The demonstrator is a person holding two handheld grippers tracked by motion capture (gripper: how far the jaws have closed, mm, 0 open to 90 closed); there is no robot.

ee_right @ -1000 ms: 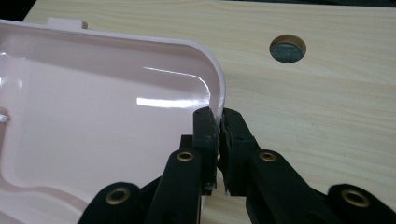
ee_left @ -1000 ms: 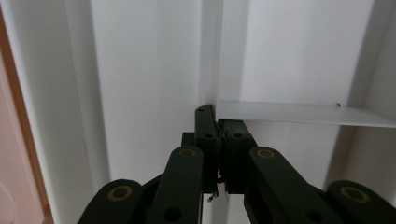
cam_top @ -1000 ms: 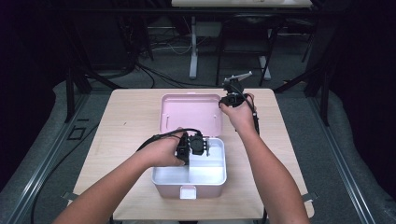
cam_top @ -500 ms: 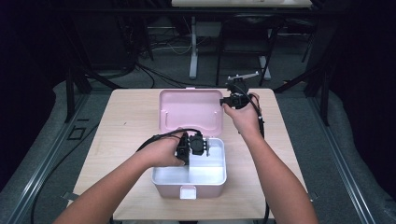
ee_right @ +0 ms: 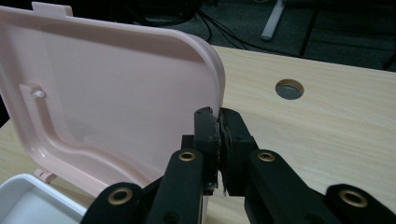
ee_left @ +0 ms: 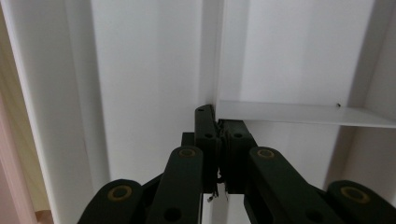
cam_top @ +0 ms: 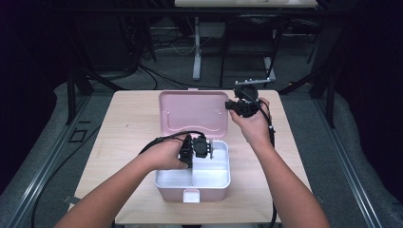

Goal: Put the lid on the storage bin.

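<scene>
I had the pink plastic lunch box (cam_top: 192,187) sitting near the six o'clock edge of the pale wooden tabletop (cam_top: 128,123), its hinged pink lid (cam_top: 192,114) raised toward twelve o'clock. My left gripper (cam_top: 199,148) hung over the white inner tray (cam_top: 209,175), jaws closed on the thin white divider wall (ee_left: 299,113) between the compartments. My right gripper (cam_top: 230,105) sat at the lid's three o'clock edge, jaws pinched on that rim. Bare tabletop lay open at nine and three o'clock, and a round cable hole (ee_right: 289,88) lay beyond the lid.
</scene>
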